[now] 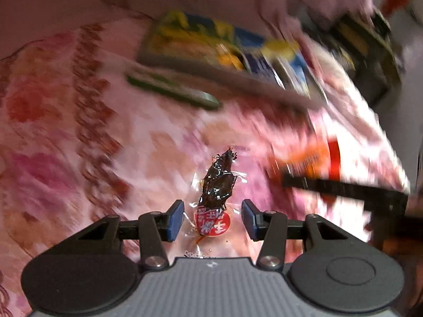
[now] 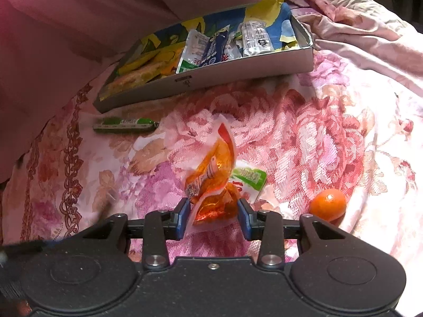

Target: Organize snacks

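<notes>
Left hand-held gripper (image 1: 213,219) first: its blue pads sit either side of a clear packet of dark brown snack (image 1: 215,191) with a red round label, and there is a visible gap between each pad and the wrapper's edges, though the film is see-through and the view is smeared, so whether the pads truly pinch it cannot be told. Over to the right hand-held gripper (image 2: 214,215): jaws clenched on an orange snack pouch (image 2: 214,185), both blue pads pressing its crumpled lower end, the pouch sticking up and away from the fingers. Just behind that pouch lies a green-and-white packet (image 2: 249,181) on the floral bedspread (image 2: 304,137), partly covered by it. To the right of the gripper, a small orange fruit (image 2: 328,204) rests on the cloth, apart from the packets. Farther out on the left, a long green stick packet (image 2: 124,125) lies flat, just in front of the shallow cardboard box (image 2: 238,72). Inside the box, several snacks are already gathered: white, blue and clear wrappers (image 2: 219,46) toward the right half, a yellow-orange printed pack (image 2: 142,72) at the left. Beyond the box, plain pink fabric (image 2: 79,26) rises, rumpled.
</notes>
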A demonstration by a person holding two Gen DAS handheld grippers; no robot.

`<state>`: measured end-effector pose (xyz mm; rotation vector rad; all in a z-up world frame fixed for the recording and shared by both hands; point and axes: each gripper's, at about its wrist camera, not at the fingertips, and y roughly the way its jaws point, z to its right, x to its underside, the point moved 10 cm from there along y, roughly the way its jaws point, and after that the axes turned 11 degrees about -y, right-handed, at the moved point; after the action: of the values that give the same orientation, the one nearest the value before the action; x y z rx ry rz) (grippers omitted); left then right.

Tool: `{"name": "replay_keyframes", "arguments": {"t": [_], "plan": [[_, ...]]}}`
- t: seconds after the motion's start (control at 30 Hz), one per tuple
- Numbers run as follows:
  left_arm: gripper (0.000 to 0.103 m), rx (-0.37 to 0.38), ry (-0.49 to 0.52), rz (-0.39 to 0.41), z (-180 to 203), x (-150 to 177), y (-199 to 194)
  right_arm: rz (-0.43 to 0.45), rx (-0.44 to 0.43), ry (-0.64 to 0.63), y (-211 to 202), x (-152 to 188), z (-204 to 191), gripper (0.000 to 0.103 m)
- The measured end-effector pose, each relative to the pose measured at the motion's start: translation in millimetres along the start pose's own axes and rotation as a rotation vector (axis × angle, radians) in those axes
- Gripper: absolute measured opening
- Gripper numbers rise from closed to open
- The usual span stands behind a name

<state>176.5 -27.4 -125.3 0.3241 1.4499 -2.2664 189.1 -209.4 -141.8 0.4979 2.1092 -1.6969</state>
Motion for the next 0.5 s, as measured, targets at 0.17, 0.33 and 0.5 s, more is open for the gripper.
{"name": "replay_keyframes", "arguments": {"t": [0.17,0.33,0.5], "plan": [[0.052,-0.007,-0.090,0.085,-21.8,-32.7,-20.4,0.015,-0.013,0.016,-3.5,-0.5,1.7,0.041],[0.052,-0.016,-0.149,0.146,-37.1,-49.7,-34.0,0.039,-0.041,0.036,-12.8,-3.0,1.1,0.022],[0.052,-0.025,-0.153,0.157,-39.8,-51.9,-35.4,0.006,-0.040,0.027,-7.7,3.4,-0.9,0.027]]}}
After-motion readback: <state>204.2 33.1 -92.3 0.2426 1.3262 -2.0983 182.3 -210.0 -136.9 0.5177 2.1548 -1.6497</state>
